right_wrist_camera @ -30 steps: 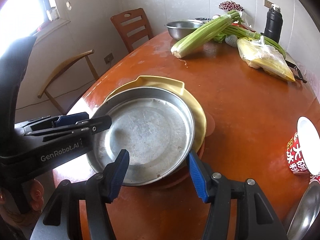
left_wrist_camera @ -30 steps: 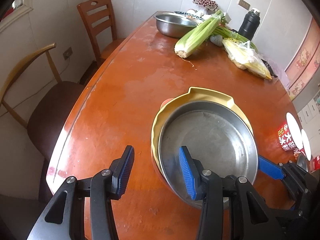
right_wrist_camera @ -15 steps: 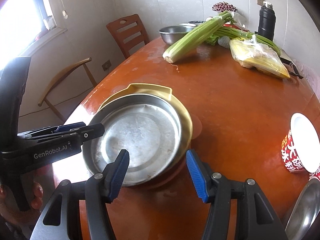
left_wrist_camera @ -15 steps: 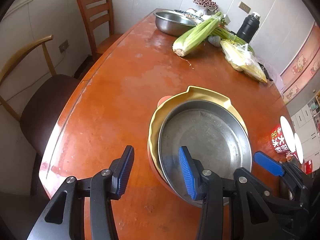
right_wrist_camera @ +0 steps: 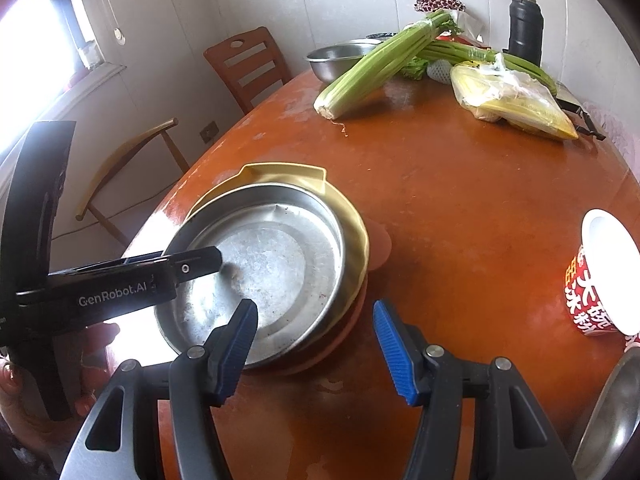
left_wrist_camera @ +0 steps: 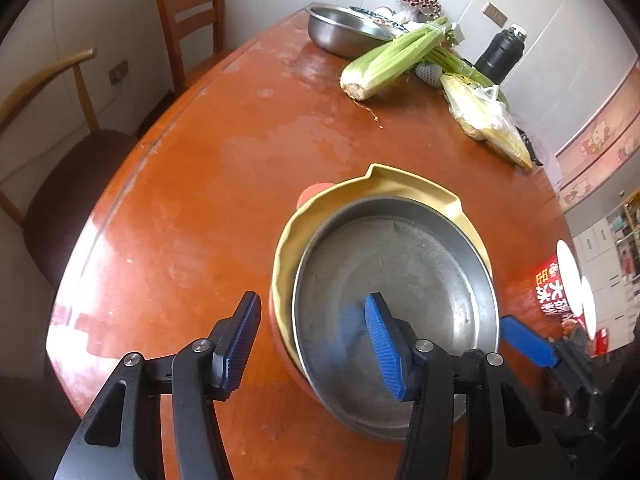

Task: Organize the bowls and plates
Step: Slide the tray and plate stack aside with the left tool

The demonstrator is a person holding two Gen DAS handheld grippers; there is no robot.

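Note:
A steel plate sits nested in a yellow plate, which rests on an orange plate on the brown table. The stack also shows in the right wrist view: steel plate, yellow plate, orange plate. My left gripper is open; its jaws straddle the stack's near left rim, one finger above the steel plate. My right gripper is open and empty, just in front of the stack's near right rim. The left gripper's body reaches over the steel plate.
A steel bowl stands at the far end with celery, a bagged yellow item and a black flask. A red instant-noodle cup and a steel bowl rim are at the right. Two chairs stand left of the table.
Both grippers have drawn back and up from the plate stack, which looks smaller and farther away. Both stay open. The stack has not moved.

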